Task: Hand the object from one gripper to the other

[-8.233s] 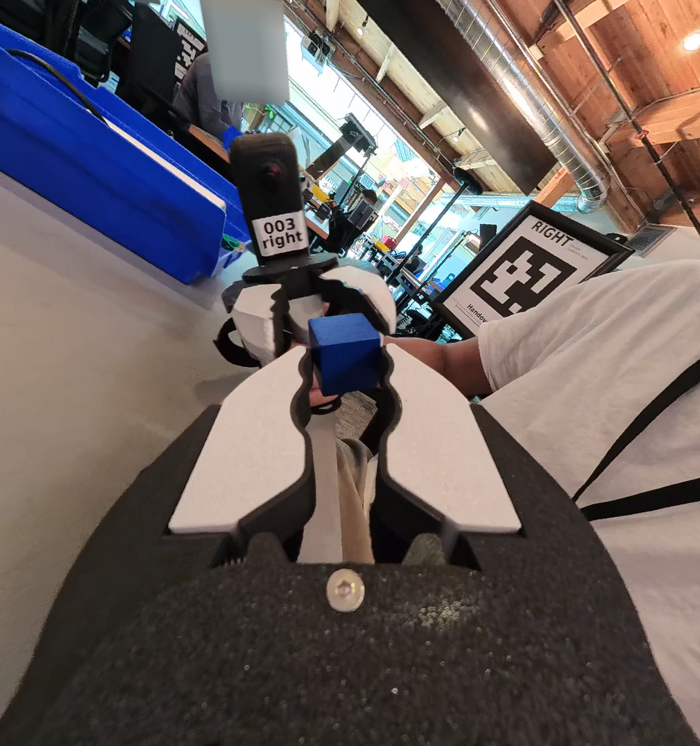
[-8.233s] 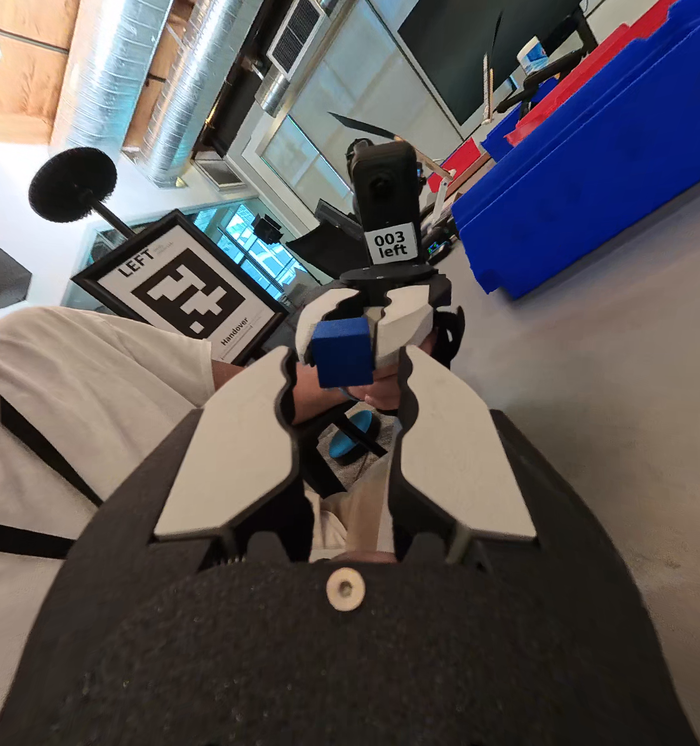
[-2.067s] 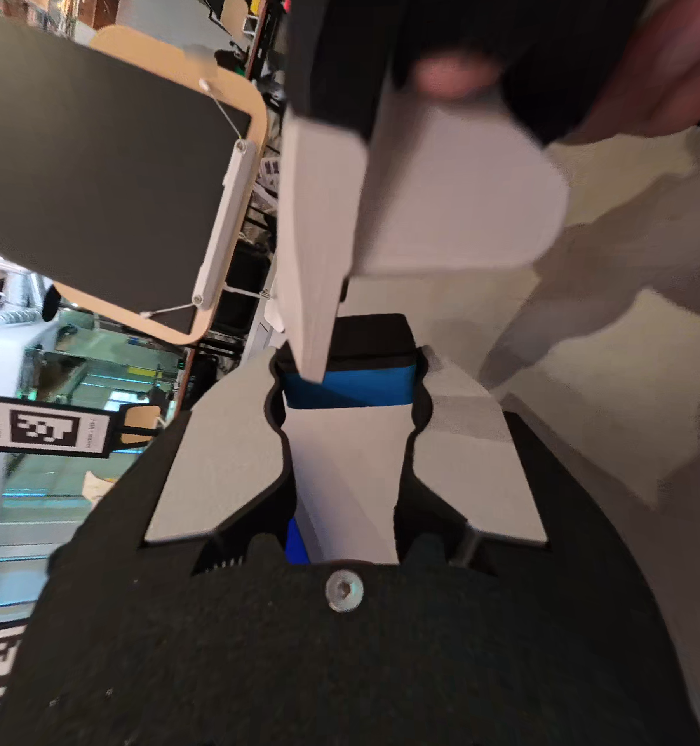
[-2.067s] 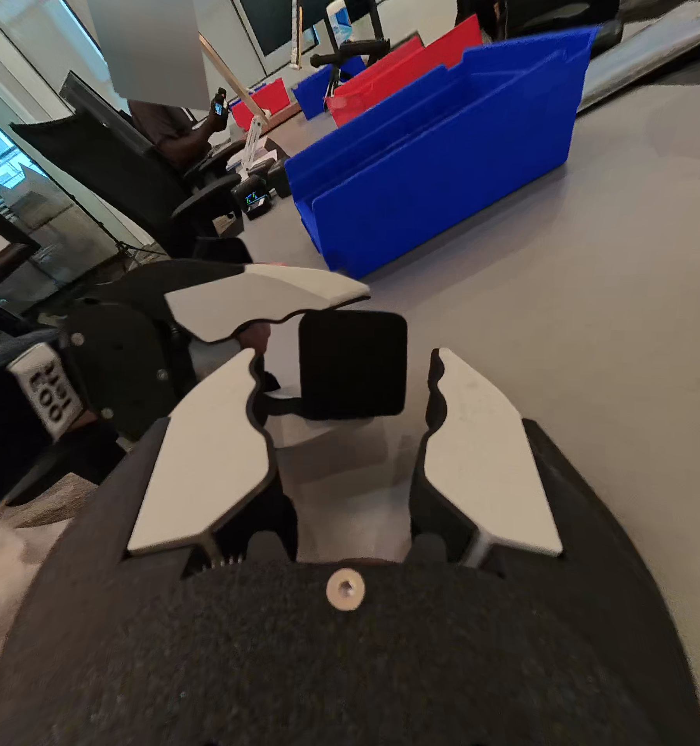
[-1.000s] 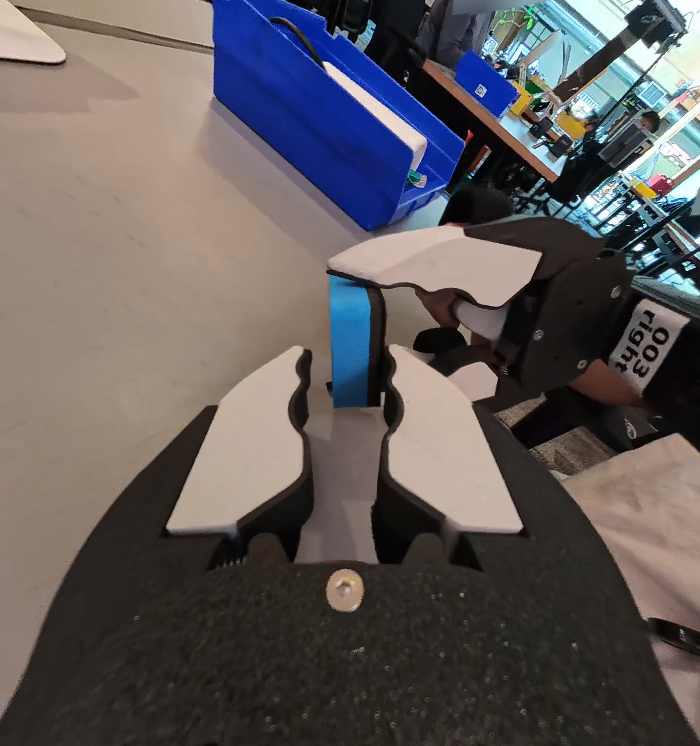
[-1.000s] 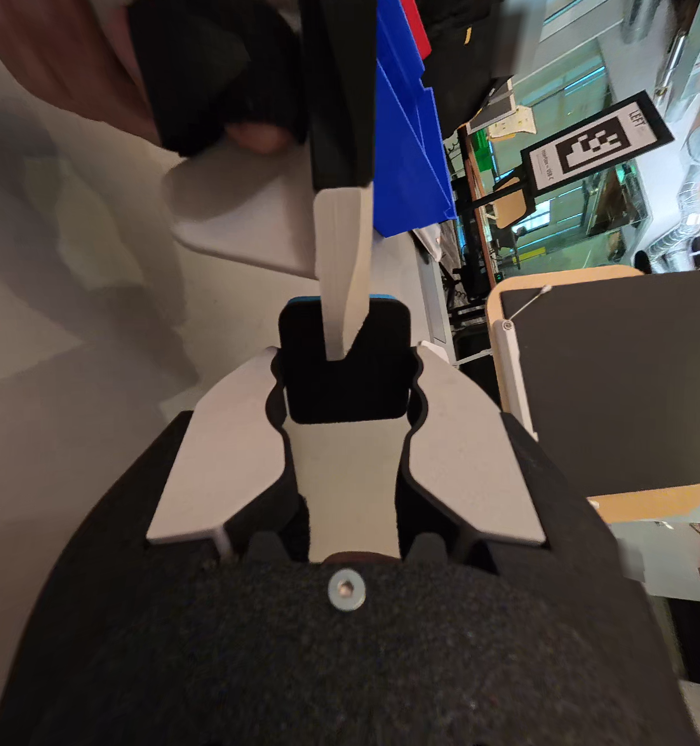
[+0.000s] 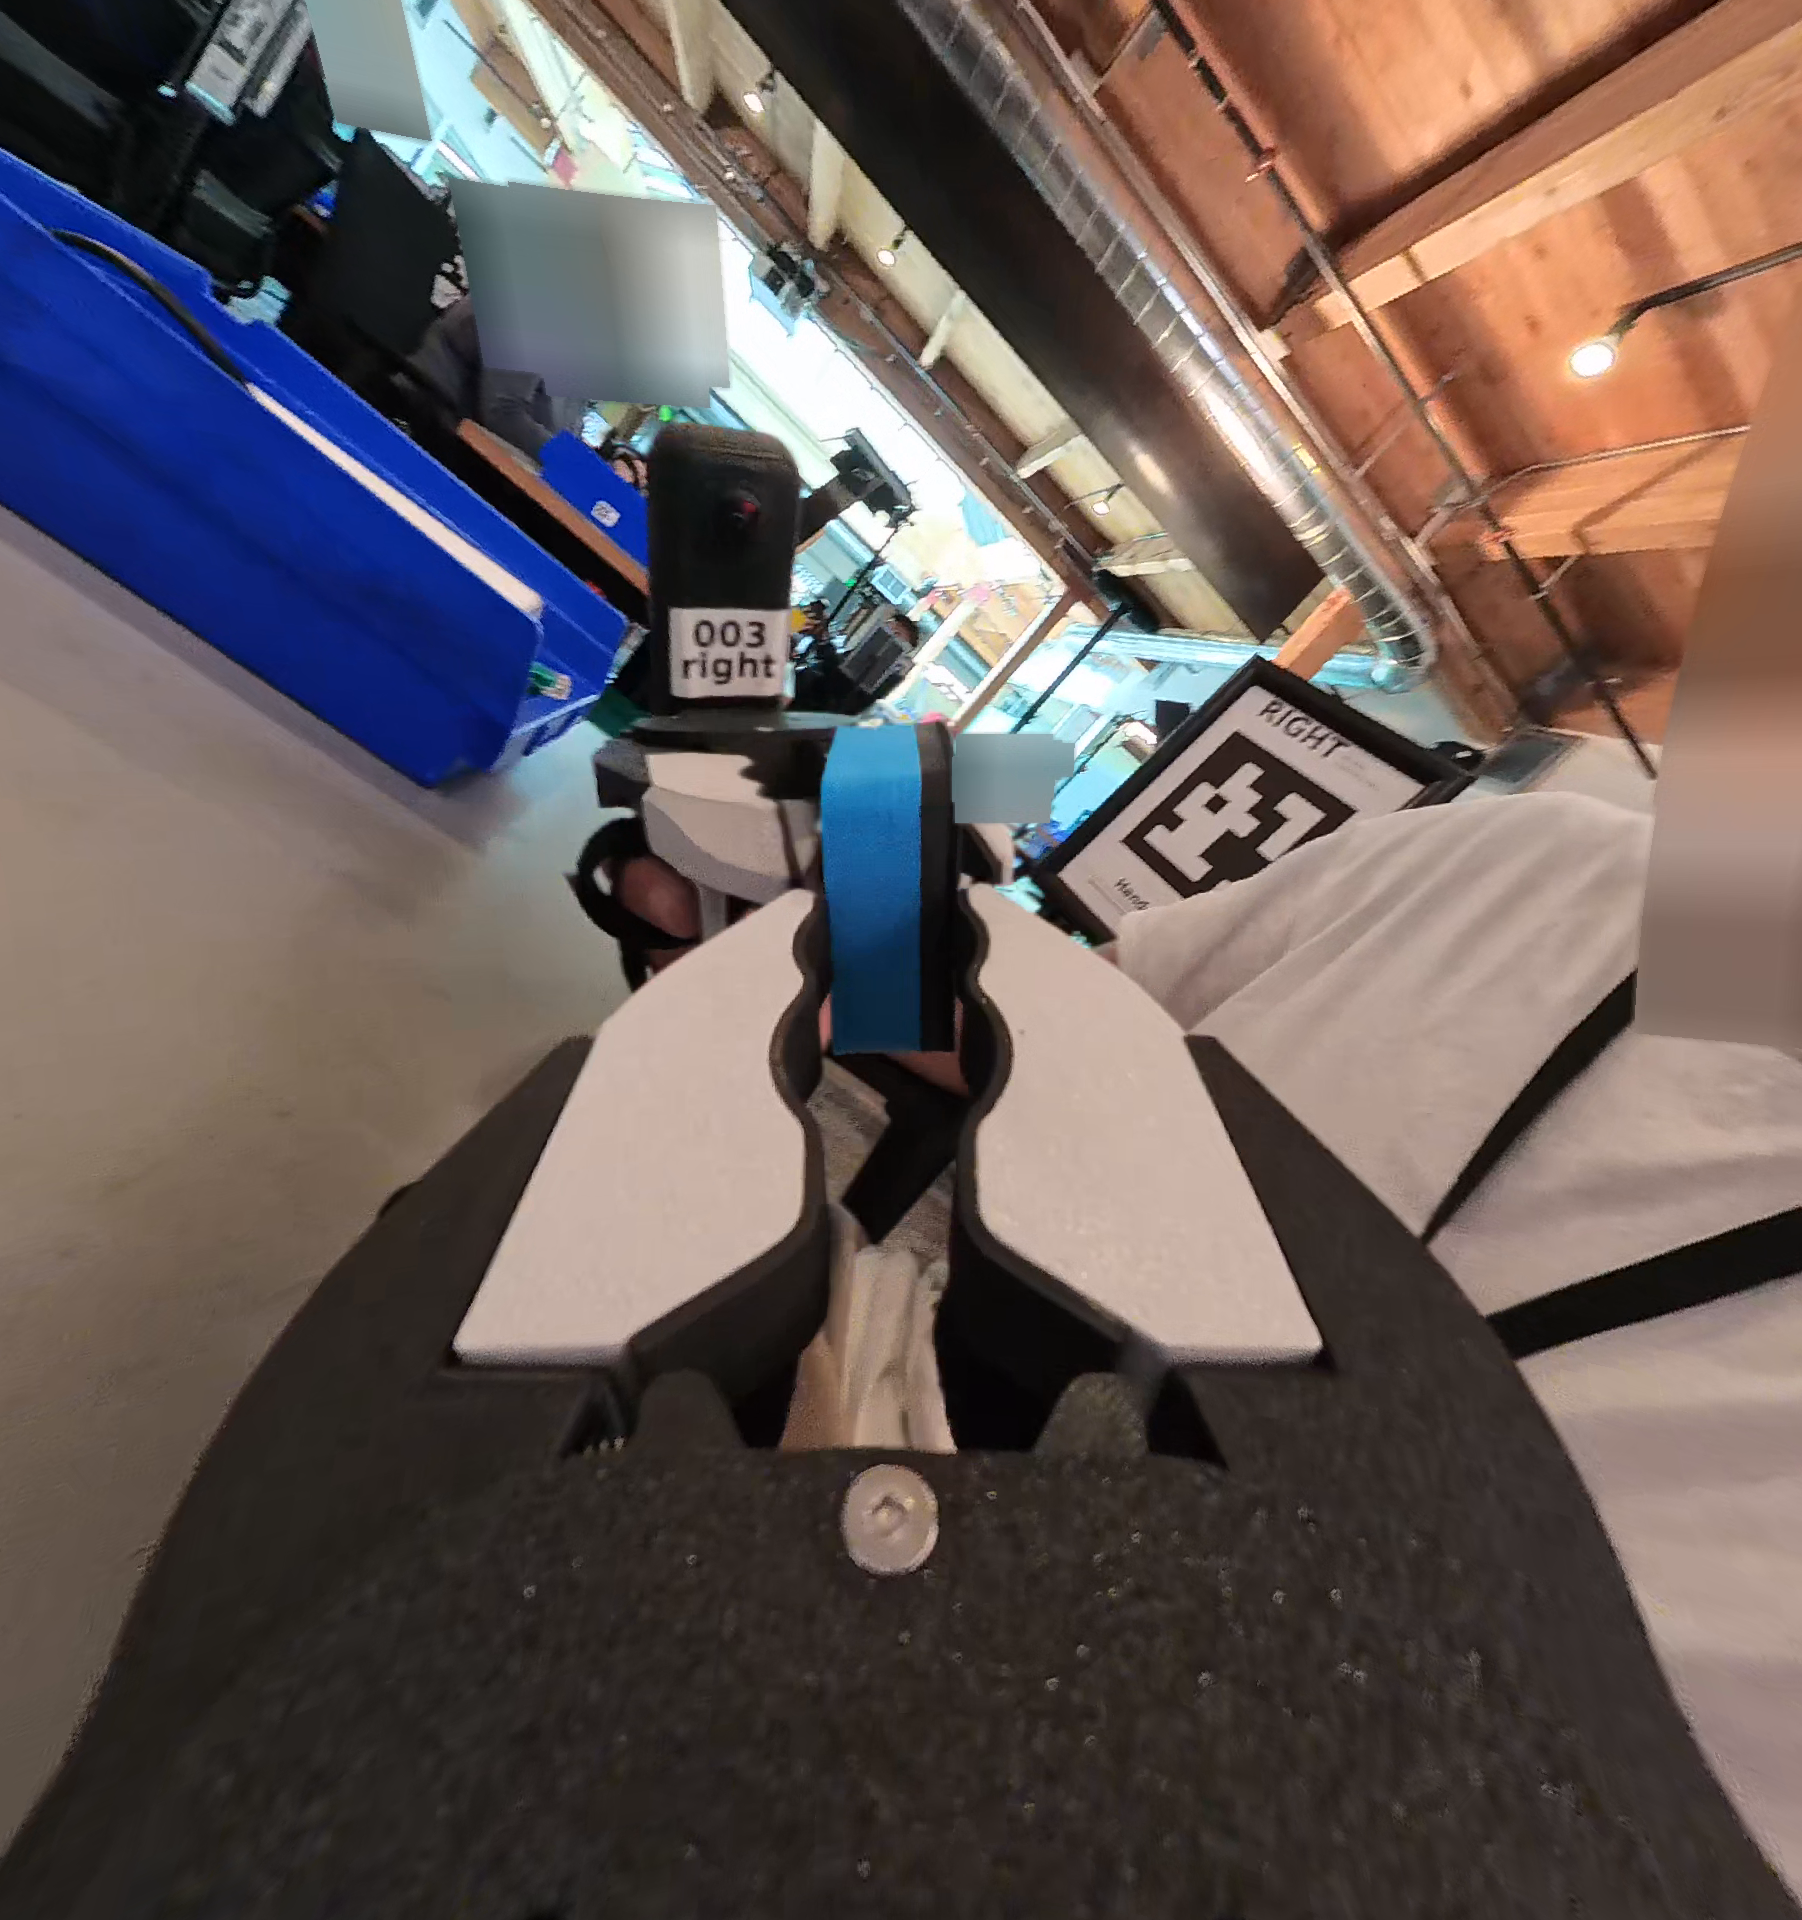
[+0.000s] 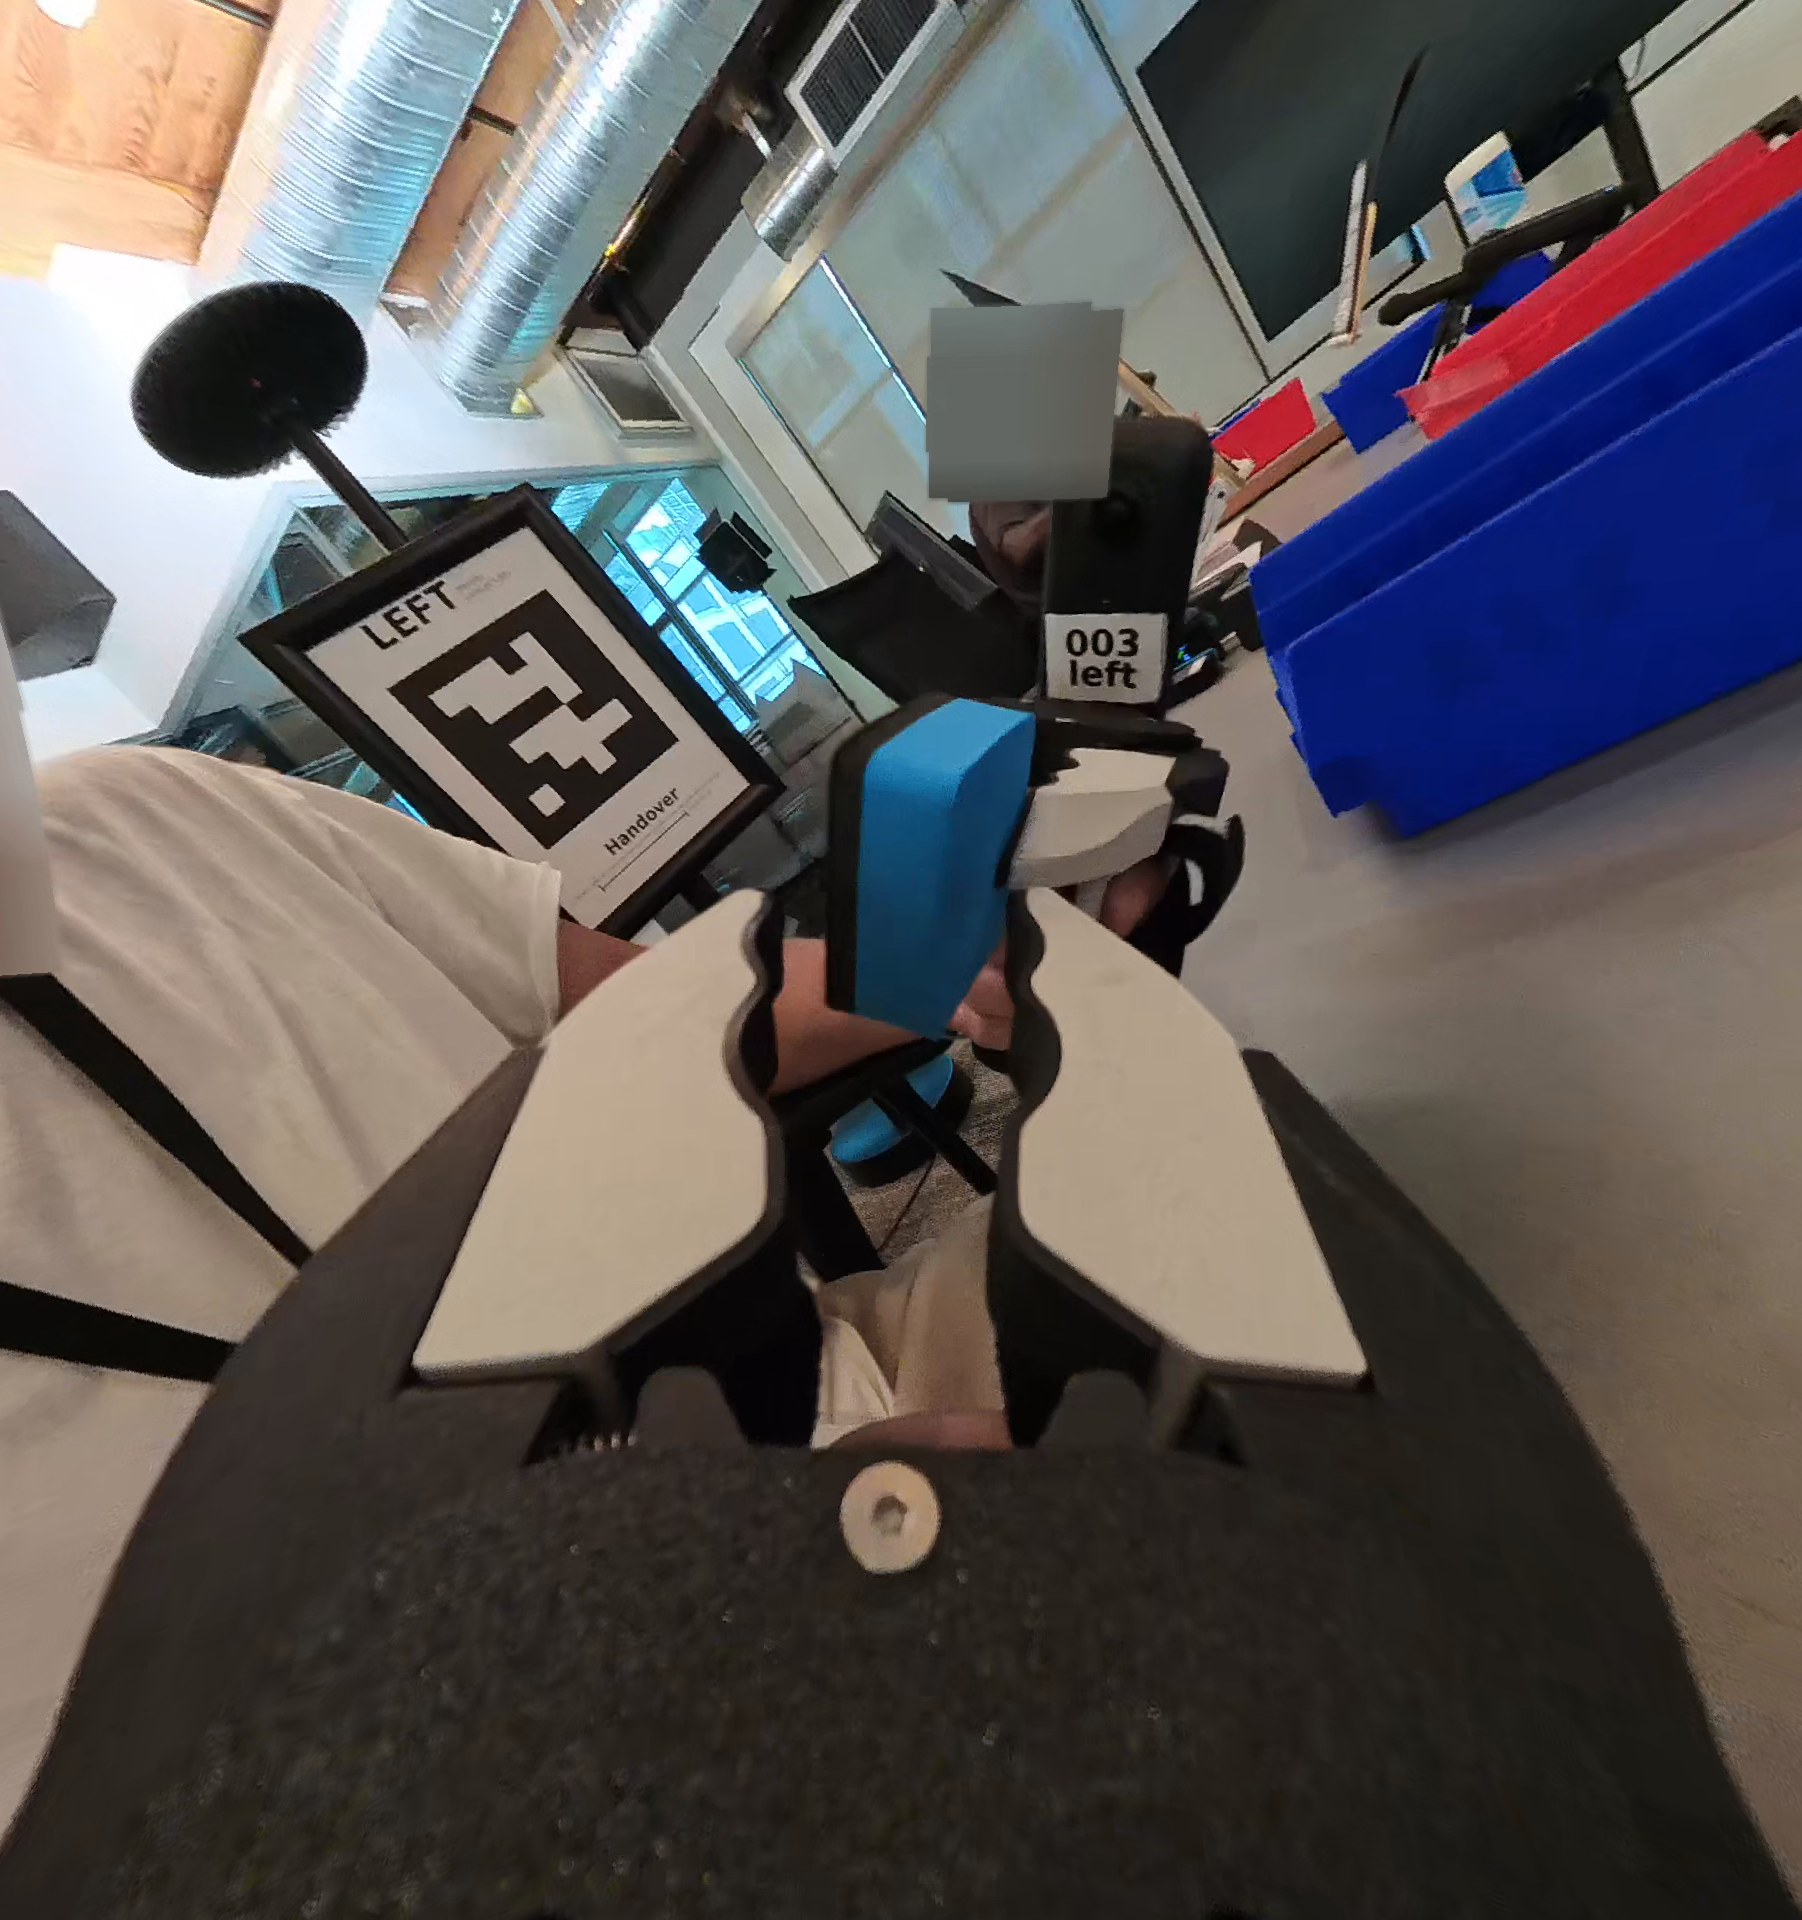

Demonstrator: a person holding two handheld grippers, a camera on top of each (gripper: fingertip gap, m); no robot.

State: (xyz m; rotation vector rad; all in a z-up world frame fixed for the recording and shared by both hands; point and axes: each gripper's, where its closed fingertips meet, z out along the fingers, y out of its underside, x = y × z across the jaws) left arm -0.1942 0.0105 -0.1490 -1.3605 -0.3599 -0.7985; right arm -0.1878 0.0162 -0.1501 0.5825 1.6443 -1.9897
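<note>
Both grippers face each other above the grey table (image 7: 201,1039). Left gripper (image 7: 886,966) pinches the blue-and-black block (image 7: 876,894) upright, long axis vertical. Right gripper (image 8: 886,966) is spread around it; the left pad seems clear, right-pad contact uncertain. A second ago both were crossed on it; now they meet head-on.
</note>
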